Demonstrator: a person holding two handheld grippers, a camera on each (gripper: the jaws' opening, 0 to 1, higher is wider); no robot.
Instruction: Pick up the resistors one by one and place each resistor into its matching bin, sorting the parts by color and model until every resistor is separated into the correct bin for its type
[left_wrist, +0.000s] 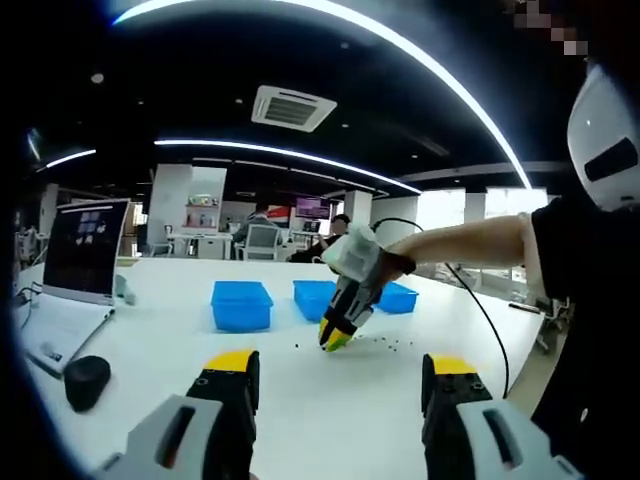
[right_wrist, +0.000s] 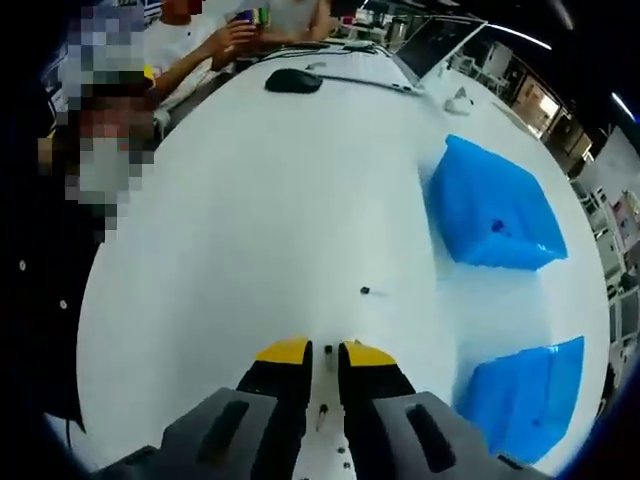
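Firstly, left gripper view:
Surface: broad white surface (left_wrist: 150, 345) in a dim office with curved ceiling lights; three blue plastic bins (left_wrist: 241, 304) in a row, open laptop (left_wrist: 84, 250), black mouse (left_wrist: 86, 381).
Left tongs (left_wrist: 345, 375): jaws wide apart, holding nothing.
Right tongs (left_wrist: 334, 338): tips down at the surface among small dark resistors (left_wrist: 385, 343).

Right gripper view:
Surface: white, two blue bins (right_wrist: 495, 210) to the right.
Right tongs (right_wrist: 325, 352): jaws narrow, nearly closed around a tiny dark resistor (right_wrist: 328, 350).
Resistors: one lies loose ahead (right_wrist: 365, 291); a dark speck sits inside the farther bin.

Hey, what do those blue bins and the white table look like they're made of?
The blue bins look like moulded plastic: one even saturated blue, smooth walls, soft sheen. The white table looks like a laminate or painted top with a smooth, slightly glossy finish, since light washes across it with no grain. What lies under that surface cannot be told.
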